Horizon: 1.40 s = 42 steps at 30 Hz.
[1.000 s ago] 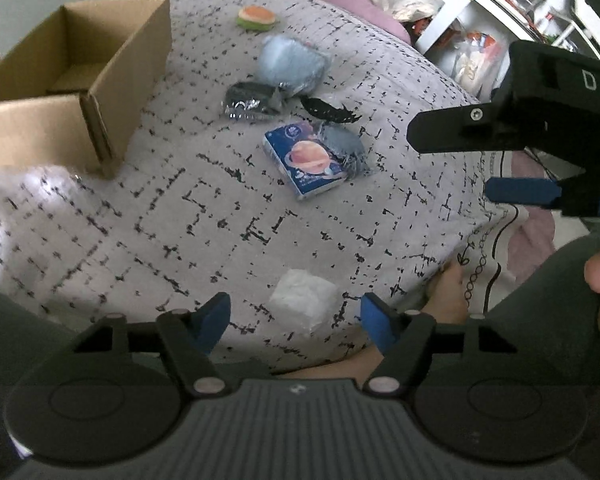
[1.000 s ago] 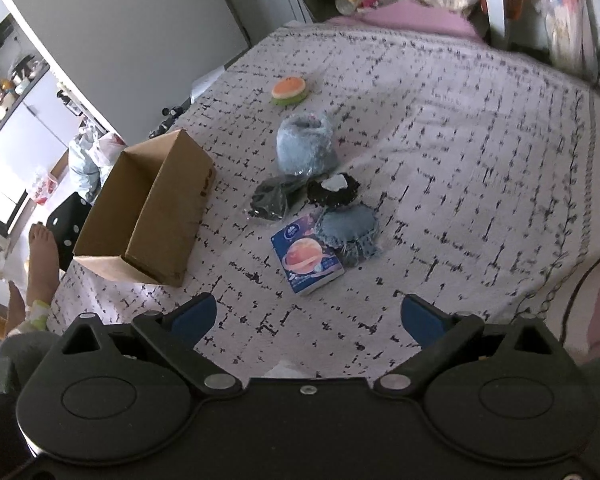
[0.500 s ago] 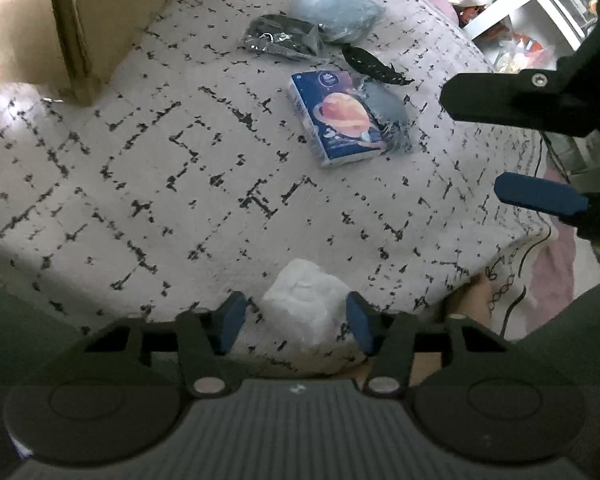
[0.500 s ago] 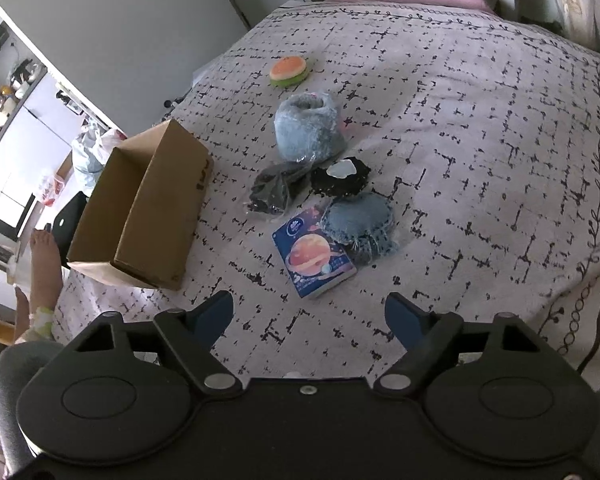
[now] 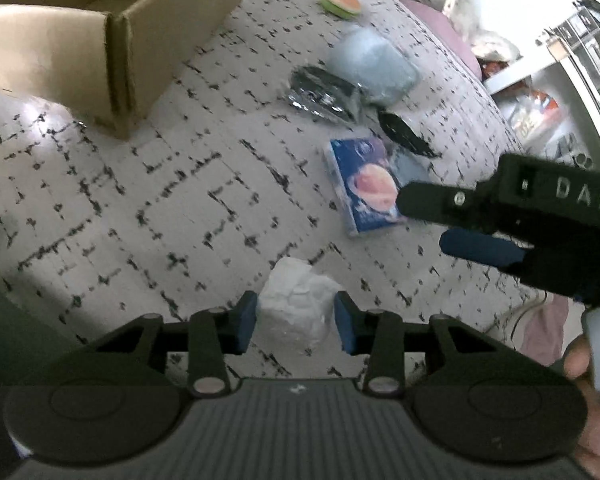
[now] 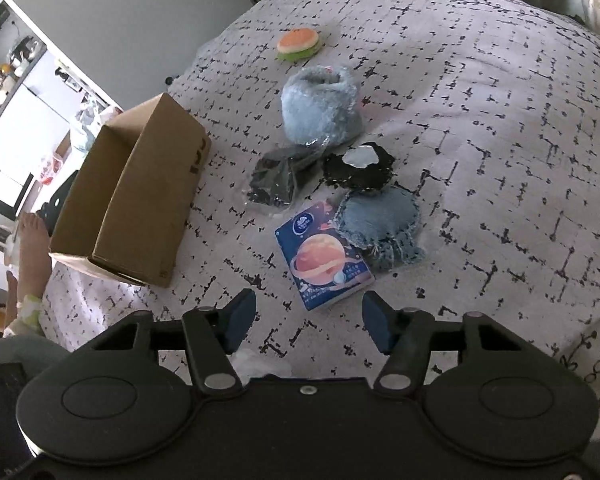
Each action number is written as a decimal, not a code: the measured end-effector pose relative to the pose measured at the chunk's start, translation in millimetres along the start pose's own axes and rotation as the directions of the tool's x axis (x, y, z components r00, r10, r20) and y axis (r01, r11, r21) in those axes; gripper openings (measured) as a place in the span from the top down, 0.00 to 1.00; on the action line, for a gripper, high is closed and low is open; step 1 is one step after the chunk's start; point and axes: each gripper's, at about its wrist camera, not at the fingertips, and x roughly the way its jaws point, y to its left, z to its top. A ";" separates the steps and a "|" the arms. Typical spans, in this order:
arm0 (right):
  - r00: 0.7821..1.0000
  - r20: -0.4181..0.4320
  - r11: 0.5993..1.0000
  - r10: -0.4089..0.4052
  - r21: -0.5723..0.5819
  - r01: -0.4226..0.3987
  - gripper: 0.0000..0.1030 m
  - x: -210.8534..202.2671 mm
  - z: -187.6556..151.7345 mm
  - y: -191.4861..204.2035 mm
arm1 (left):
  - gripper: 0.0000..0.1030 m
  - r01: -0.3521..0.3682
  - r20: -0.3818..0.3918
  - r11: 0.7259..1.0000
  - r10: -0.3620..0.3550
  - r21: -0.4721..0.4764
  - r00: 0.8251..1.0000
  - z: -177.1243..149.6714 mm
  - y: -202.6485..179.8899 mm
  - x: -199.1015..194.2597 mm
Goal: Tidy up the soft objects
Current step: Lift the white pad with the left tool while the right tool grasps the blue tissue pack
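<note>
A white crumpled soft wad (image 5: 296, 304) sits between the fingers of my left gripper (image 5: 296, 322), which is shut on it near the bed's front edge. My right gripper (image 6: 308, 322) is open and empty, hovering just short of a blue tissue pack with a planet picture (image 6: 324, 258); it also shows in the left wrist view (image 5: 432, 220). Beyond lie a denim pouch (image 6: 380, 220), a black pad (image 6: 358, 170), a dark wrapped bundle (image 6: 278, 178), a fluffy blue item (image 6: 320, 110) and a burger toy (image 6: 298, 44).
An open, empty cardboard box (image 6: 136, 196) stands on the patterned bedspread (image 6: 500, 140) at the left; it also shows in the left wrist view (image 5: 100, 28). A person's bare foot (image 6: 30, 240) is beside the bed. Shelves (image 5: 560, 80) stand at the right.
My left gripper has closed in on the white wad and shut on it. My right gripper has moved forward and down toward the tissue pack.
</note>
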 end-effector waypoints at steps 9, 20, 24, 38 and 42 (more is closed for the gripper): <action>0.998 -0.023 0.996 -0.066 -0.055 0.065 0.44 21.7 5.7 10.6 | 0.60 -0.006 0.026 0.998 0.008 -0.060 1.000 16.7 23.7 -1.7; 0.972 -0.040 0.956 -0.231 -0.198 0.219 0.43 61.4 8.2 34.9 | 0.60 -0.003 0.049 0.993 0.009 -0.118 0.999 37.4 53.8 -6.5; 0.967 -0.032 0.942 -0.252 -0.238 0.238 0.44 65.1 7.4 43.2 | 0.60 -0.004 0.040 0.992 0.009 -0.127 0.999 43.3 58.8 -6.1; 0.955 -0.011 0.880 -0.297 -0.390 0.269 0.49 70.5 -9.4 71.0 | 0.60 -0.015 0.049 0.992 0.021 -0.122 0.999 37.7 66.4 -13.6; 0.951 0.010 0.870 -0.308 -0.401 0.286 0.70 67.9 -10.9 72.8 | 0.60 -0.027 0.072 0.991 0.037 -0.131 0.997 40.1 69.2 -21.9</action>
